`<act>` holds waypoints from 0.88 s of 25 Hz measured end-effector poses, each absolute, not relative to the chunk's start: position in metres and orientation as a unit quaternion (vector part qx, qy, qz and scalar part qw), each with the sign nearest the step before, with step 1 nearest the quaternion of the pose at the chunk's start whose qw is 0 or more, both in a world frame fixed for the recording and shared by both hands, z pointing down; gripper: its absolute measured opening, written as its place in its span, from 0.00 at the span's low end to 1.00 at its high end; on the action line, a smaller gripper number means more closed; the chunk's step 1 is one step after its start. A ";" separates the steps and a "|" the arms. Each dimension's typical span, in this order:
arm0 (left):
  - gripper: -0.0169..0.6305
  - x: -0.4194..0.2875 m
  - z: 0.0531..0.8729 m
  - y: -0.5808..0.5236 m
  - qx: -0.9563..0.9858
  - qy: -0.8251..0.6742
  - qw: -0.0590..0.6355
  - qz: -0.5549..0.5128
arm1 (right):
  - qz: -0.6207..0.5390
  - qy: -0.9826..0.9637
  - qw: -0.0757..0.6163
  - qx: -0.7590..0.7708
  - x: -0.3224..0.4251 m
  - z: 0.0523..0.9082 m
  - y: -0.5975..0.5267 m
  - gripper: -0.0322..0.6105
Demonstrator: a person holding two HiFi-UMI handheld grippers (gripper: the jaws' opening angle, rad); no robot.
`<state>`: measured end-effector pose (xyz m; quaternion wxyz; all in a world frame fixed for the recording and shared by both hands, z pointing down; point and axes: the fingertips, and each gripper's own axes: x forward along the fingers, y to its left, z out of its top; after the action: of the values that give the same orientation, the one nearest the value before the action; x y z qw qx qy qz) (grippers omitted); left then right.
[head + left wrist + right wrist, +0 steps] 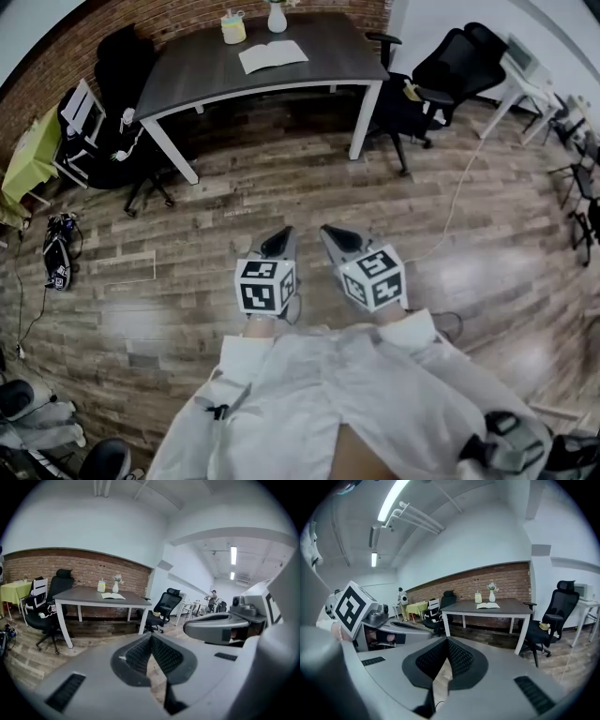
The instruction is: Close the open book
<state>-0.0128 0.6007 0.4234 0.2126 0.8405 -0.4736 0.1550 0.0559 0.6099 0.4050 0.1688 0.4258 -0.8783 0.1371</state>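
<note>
left gripper (151, 638): mine, clenched tight, nothing in it
right gripper (446, 641): mine, clenched too, empty
open book (273, 56): flat on dark table (342, 52), well ahead of both my tips, untouched
behind book: yellow cup (232, 28), white vase (277, 17), farther from my jaws

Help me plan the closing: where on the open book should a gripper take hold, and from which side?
Probably an outer page edge, from the table front: the book lies flat and open, a cup and vase behind it.
</note>
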 end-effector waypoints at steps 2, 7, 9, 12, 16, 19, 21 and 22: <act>0.04 -0.010 0.426 0.602 0.841 -0.471 0.215 0.157 | 0.139 -0.878 0.170 0.425 0.057 0.407 0.611 0.06; 0.04 -0.004 0.420 0.601 0.849 -0.472 0.195 0.139 | 0.149 -0.882 0.139 0.425 0.061 0.404 0.611 0.06; 0.04 -0.003 0.416 0.601 0.850 -0.474 0.190 0.128 | 0.145 -0.886 0.116 0.425 0.063 0.397 0.609 0.06; 0.04 0.002 0.414 0.601 0.847 -0.483 0.184 0.124 | 0.141 -0.886 0.102 0.430 0.069 0.388 0.608 0.06; 0.04 0.018 0.412 0.608 0.849 -0.482 0.175 0.126 | 0.129 -0.879 0.115 0.444 0.079 0.392 0.611 0.06; 0.04 0.019 0.415 0.616 0.844 -0.489 0.180 0.125 | 0.132 -0.877 0.126 0.445 0.085 0.401 0.621 0.06; 0.09 0.016 0.416 0.621 0.839 -0.495 0.186 0.124 | 0.133 -0.876 0.127 0.446 0.089 0.403 0.628 0.06; 0.14 0.015 0.417 0.624 0.838 -0.497 0.189 0.125 | 0.133 -0.875 0.126 0.448 0.091 0.404 0.631 0.07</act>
<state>0.0155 0.6240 0.4167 0.1893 0.8378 -0.4966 0.1247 0.0908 0.6307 0.4036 0.1265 0.4478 -0.8751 0.1327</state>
